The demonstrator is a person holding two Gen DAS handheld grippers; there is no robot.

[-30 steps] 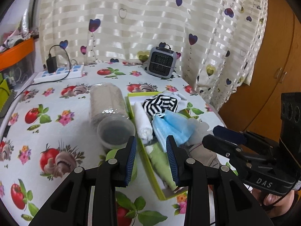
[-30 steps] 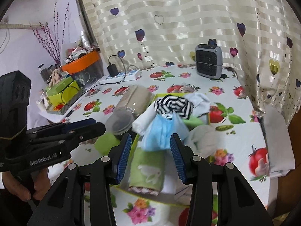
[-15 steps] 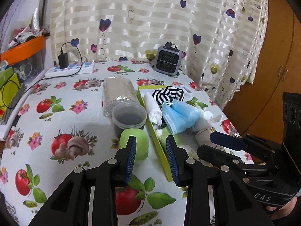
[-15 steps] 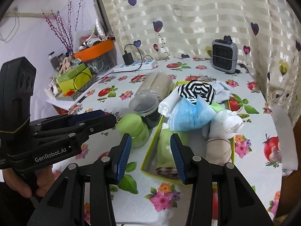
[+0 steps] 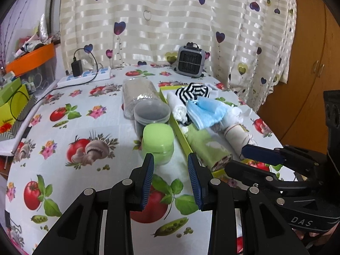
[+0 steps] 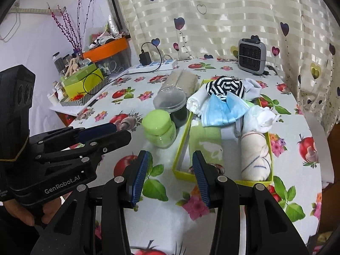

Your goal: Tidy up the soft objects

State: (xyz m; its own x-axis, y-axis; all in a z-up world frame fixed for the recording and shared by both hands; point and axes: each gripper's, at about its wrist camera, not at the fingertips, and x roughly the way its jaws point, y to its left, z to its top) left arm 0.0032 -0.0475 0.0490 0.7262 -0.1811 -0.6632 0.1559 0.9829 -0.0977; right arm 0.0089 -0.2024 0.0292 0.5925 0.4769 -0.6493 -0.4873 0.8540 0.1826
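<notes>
In the shallow yellow-green tray [image 6: 180, 148] on the desk [image 5: 95, 127] we see rolled towels [image 6: 256, 155], a crumpled blue mask [image 6: 223, 110] and a striped sock [image 6: 227, 86]. Glossy fruit-print oilcloth covers the desk; satin heart curtains [image 5: 170, 31] hang behind. Our left gripper [image 5: 171, 180] and right gripper [image 6: 170, 174] gape empty.

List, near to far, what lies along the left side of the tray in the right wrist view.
Green jar → dark-lidded clear tub → clear canister lying on its side → white power strip.
</notes>
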